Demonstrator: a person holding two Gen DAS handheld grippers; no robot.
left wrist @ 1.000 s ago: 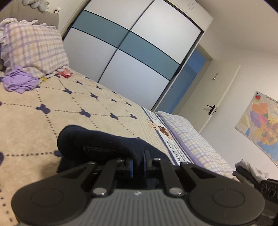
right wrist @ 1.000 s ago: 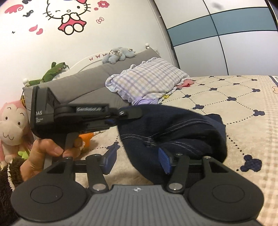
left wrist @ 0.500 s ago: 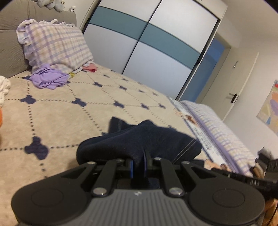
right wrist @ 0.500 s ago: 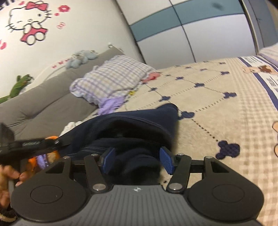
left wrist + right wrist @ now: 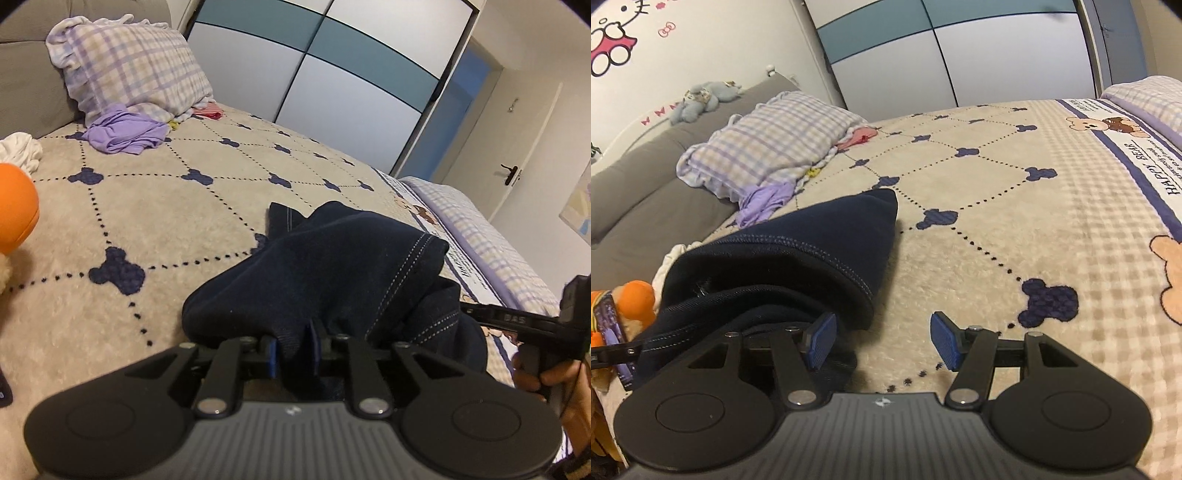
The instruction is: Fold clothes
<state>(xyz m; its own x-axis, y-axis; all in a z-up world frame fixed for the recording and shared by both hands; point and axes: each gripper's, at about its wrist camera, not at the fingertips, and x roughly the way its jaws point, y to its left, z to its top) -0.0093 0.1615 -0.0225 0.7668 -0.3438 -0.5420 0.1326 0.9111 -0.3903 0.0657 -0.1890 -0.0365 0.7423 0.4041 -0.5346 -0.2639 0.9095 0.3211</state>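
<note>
A dark navy garment (image 5: pixel 332 266) lies bunched on the beige bedspread (image 5: pixel 147 206), its stitched hem on top. My left gripper (image 5: pixel 293 349) is at its near edge and its jaws are opening. A fold of the fabric sits loosely between the pads. In the right wrist view the garment (image 5: pixel 798 251) lies to the left of my right gripper (image 5: pixel 882 345). That gripper is open, its left pad (image 5: pixel 822 345) is beside the hem, and only bedspread (image 5: pixel 997 221) shows between the pads. A hand holds the right gripper (image 5: pixel 517 321) at the garment's right side.
A checked pillow (image 5: pixel 129 74) leans on the grey headboard, with a purple garment (image 5: pixel 125 133) and a pink one (image 5: pixel 208 110) beside it. An orange toy (image 5: pixel 14 206) and white cloth (image 5: pixel 18 151) lie at the left. A wardrobe (image 5: pixel 332 74) stands beyond the bed.
Both grippers have sunk toward the bed and the garment has settled onto it. The left jaws have parted. The garment has slid out from between the right pads to their left.
</note>
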